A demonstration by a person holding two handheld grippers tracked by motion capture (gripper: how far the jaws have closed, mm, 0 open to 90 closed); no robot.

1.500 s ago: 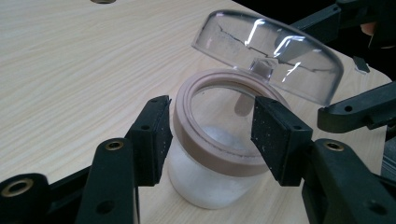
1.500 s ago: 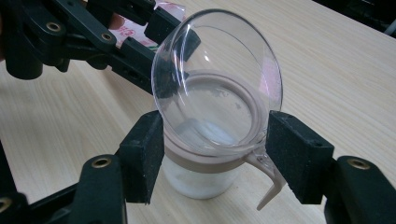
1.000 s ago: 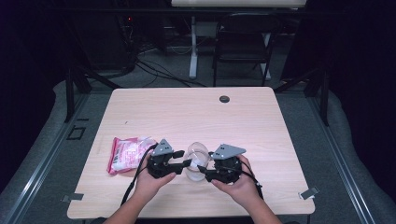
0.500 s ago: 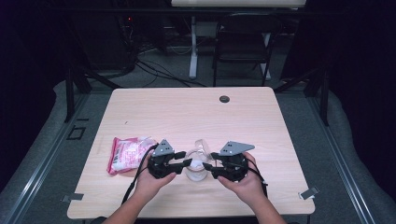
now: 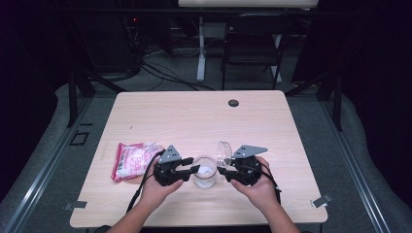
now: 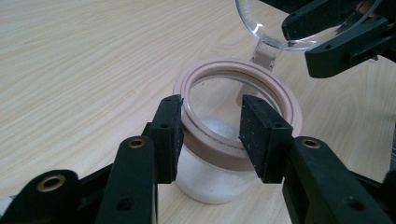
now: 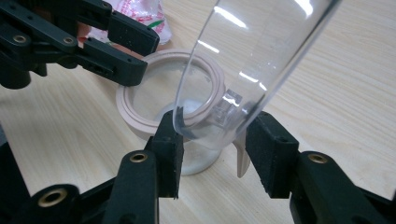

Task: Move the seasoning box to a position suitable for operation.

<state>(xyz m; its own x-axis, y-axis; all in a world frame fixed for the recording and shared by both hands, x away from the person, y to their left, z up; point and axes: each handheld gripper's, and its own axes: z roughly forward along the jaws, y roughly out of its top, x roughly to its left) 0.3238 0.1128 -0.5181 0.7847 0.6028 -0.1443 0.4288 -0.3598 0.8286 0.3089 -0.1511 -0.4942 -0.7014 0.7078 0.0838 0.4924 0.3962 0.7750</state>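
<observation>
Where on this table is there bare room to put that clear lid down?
The far half of the table is bare up to the small black disc, and so is the right edge beyond the right tongs. It is crowded near the front, between the pink packet, left tongs, jar and lid.

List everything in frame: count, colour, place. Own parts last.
jar: 1, clear with a pinkish-beige rim, white powder inside, near edge of the table, between the two grippers.
lid: 1, clear, hinged to the jar, swung open and standing up at the jar's right.
packet: 1, pink and white, on the table left of the left gripper.
grommet: 1, dark, round, far edge of the table.
table: 1, light wood.
chair: 1, dark, on the floor beyond the table.
left gripper: 1, black, jaws astride the jar's rim.
right gripper: 1, black, jaws around the lid's lower edge by the hinge.
hands: 2, one holding each gripper.
</observation>
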